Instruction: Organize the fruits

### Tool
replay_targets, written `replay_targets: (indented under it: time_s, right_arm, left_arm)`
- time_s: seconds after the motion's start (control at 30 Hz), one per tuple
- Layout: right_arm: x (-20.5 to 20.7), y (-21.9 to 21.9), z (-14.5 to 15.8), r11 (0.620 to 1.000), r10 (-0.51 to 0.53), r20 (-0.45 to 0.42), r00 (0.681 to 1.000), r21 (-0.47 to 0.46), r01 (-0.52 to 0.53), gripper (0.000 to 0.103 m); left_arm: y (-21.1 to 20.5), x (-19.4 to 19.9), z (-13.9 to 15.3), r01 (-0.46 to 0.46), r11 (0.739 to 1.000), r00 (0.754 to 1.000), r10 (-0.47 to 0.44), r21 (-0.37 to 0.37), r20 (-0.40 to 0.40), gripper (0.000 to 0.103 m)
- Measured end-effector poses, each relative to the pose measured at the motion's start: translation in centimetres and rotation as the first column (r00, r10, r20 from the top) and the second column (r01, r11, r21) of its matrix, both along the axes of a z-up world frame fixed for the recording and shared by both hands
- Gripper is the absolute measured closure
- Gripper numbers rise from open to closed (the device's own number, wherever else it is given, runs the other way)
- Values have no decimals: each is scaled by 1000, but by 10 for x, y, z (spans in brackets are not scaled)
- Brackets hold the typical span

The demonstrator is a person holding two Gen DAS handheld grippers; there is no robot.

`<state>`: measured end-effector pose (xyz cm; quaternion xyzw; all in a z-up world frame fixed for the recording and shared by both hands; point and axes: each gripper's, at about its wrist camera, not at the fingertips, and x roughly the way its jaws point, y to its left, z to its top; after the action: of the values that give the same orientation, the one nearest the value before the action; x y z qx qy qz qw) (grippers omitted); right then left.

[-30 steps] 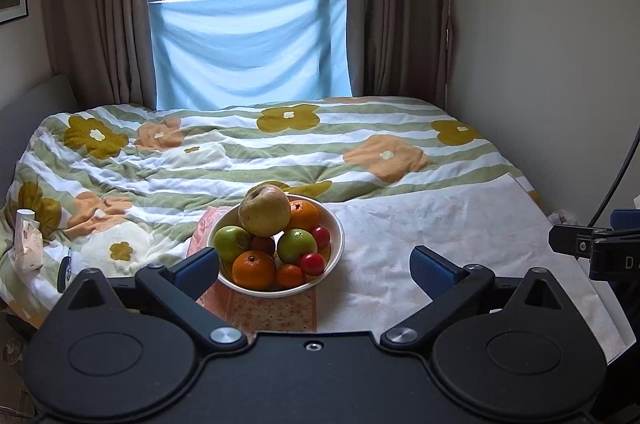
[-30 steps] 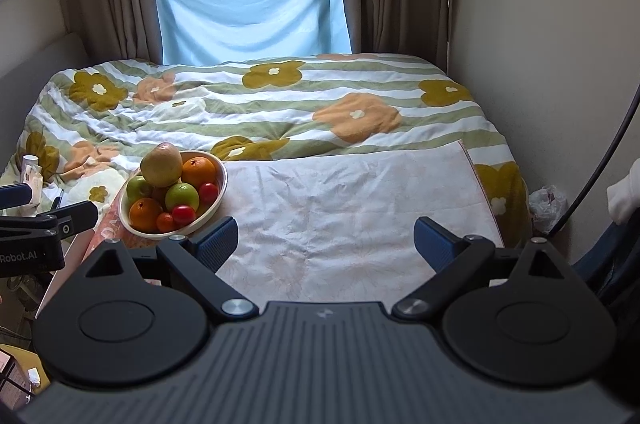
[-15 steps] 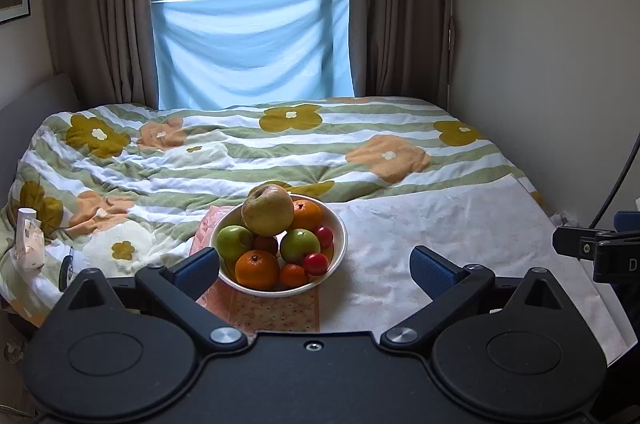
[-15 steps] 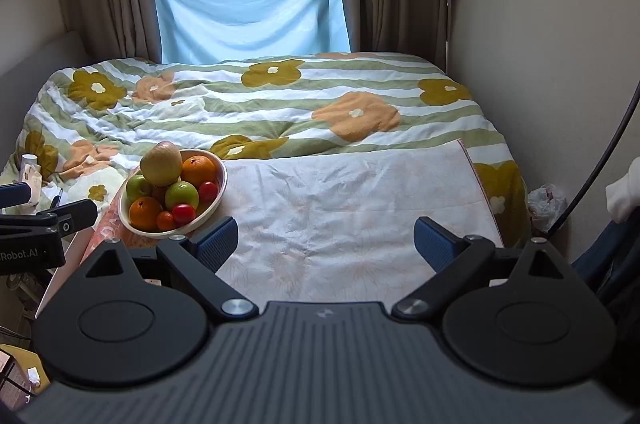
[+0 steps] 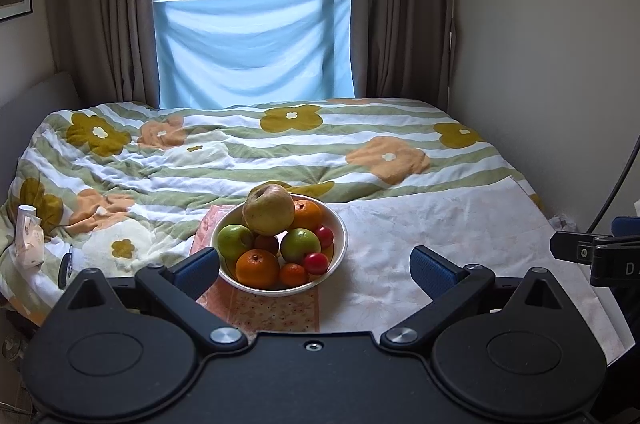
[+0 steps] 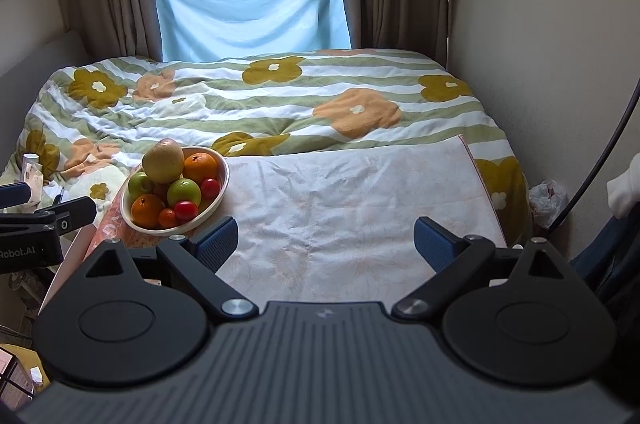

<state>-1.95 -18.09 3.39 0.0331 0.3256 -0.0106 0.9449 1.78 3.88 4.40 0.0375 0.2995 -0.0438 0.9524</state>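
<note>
On the near edge of the bed, the white bowl [image 5: 340, 244] of fruit sits on an orange patterned cloth [image 5: 276, 312], just left of the pale floral sheet [image 5: 460, 244] spread over the striped flower quilt [image 5: 280, 151]. Your left gripper [image 5: 314, 266] is spread wide with nothing between its blue pads [image 5: 196, 270], and the bowl sits just ahead of it, toward the left pad. In the bowl, a large yellowish pear [image 5: 269, 209] tops the pile, resting on two green apples [image 5: 235, 242] and an orange [image 5: 307, 215] at the back. Another orange [image 5: 257, 268] lies at the front, with a small tangerine [image 5: 293, 274] and a red cherry tomato [image 5: 317, 263] beside it.

Your right gripper [image 6: 326, 240] is spread open too, holding nothing, and it hovers over the bare pale sheet [image 6: 352, 207]. From this side the bowl [image 6: 222, 191] lies off to the left of it, just beyond its left pad [image 6: 218, 242]. The tip of your left gripper shows at the left edge of the right wrist view, apart from the bowl. Behind the bed, a light blue cloth [image 5: 252, 51] hangs across the lower window between brown curtains [image 5: 400, 3].
</note>
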Motion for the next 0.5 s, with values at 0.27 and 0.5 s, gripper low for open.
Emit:
replay_targets:
  time_s: [0.27, 0.5]
  right_arm:
    - [0, 1, 0, 1000, -1, 0, 1000, -1, 1, 0]
    - [0, 1, 1, 1000, -1, -1, 1000, 0, 1, 0]
  left_arm:
    - [0, -1, 0, 0, 1000, 1000, 0, 5, 2, 0]
    - [1, -2, 1, 1, 1000, 1000, -1, 4, 0, 0]
